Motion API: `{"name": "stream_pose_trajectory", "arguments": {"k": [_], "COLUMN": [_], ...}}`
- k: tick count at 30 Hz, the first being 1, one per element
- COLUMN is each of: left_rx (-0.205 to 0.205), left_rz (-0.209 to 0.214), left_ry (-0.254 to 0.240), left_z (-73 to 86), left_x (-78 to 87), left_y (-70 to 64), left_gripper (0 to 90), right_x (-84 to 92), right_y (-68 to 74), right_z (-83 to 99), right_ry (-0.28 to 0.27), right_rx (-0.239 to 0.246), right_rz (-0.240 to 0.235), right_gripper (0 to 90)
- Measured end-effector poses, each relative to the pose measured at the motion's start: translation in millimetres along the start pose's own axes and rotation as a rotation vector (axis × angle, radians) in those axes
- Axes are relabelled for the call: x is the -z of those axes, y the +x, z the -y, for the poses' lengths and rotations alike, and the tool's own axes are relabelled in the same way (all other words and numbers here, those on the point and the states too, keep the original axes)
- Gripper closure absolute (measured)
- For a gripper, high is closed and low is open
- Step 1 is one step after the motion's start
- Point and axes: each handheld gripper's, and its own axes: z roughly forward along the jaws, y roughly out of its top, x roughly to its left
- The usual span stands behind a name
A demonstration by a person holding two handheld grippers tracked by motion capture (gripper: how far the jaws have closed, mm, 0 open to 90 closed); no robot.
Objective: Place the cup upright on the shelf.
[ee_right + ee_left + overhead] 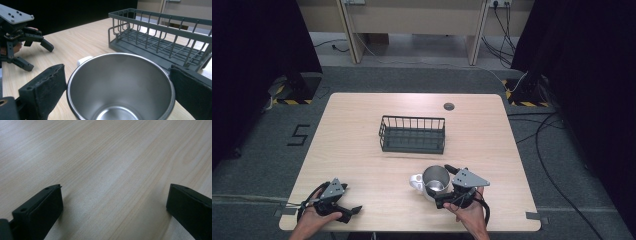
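The right gripper (445, 186) sits at about five o'clock on the table, its jaws spread wide on either side of a stainless-steel mug (434, 181); in the right gripper view the two black jaws flank the mug's rim (120, 82), one at nine o'clock of the rim and one at three o'clock, and the left one stands so close to the steel that I cannot tell whether it touches, while the right one looks just clear of it. Nothing is clamped, and the mug stands upright on the wooden table (362, 145) with its open mouth up and its white handle (415, 181) pointing toward nine o'clock in the high view. The left gripper (353, 212) rests low at about seven o'clock on the table, well apart from the mug, its jaws also wide open with only bare wood grain between them in the left gripper view (112, 182). A dark wire dish rack (413, 134) stands near the table's middle, at twelve o'clock from the mug and apart from it; in the right gripper view it rises just behind the mug's far rim (160, 37). A small round grommet (448, 106) lies toward the far edge, at twelve o'clock beyond the rack.
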Motion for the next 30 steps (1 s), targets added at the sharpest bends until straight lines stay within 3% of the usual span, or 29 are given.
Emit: {"name": "stream_pose_trajectory", "arguments": {"k": [18, 30], "left_rx": [0.000, 0.000], "left_rz": [0.000, 0.000], "left_ry": [0.000, 0.000], "left_z": [0.0, 0.0], "left_x": [0.0, 0.0], "left_y": [0.0, 0.0], "left_gripper": [0.0, 0.0], "right_x": [-16.9, -18.4], "right_y": [-4.7, -2.2], "right_z": [1.0, 1.6], "right_ry": [-0.014, -0.020], "right_rx": [-0.006, -0.002], "right_rz": [-0.029, -0.010], "right_gripper": [4.8, 6.2]}}
